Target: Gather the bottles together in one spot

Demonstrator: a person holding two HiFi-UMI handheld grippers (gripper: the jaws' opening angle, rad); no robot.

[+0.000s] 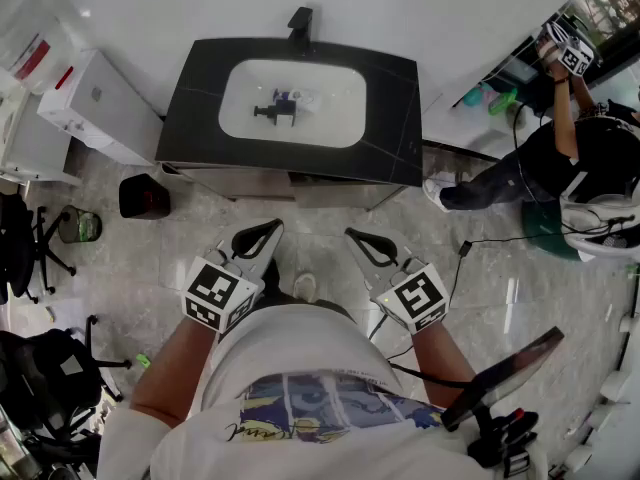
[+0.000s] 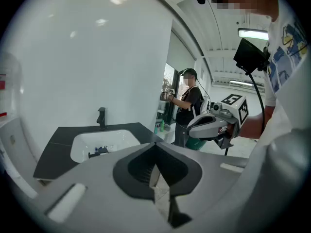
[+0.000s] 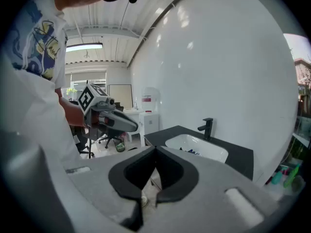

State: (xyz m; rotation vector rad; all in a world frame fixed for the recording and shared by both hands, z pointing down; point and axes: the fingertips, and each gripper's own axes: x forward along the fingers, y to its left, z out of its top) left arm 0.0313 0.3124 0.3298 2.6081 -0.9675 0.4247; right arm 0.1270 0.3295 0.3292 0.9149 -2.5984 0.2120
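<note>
Several small bottles (image 1: 283,104), dark blue and clear, lie in the white basin (image 1: 335,118) of a black-topped washstand (image 1: 395,98). They also show in the left gripper view as bottles (image 2: 99,151) and in the right gripper view as bottles (image 3: 192,152). My left gripper (image 1: 268,228) and right gripper (image 1: 353,235) are held close to my body, well short of the washstand, pointing toward it. Both are shut with nothing between the jaws, as the left gripper (image 2: 155,144) and right gripper (image 3: 155,148) views show.
A black faucet (image 1: 300,20) stands behind the basin. A black bin (image 1: 143,196) and a white cabinet (image 1: 95,108) stand left of the washstand, with office chairs (image 1: 40,243) further left. Another person (image 1: 560,153) works at the right beside green bottles (image 1: 490,96).
</note>
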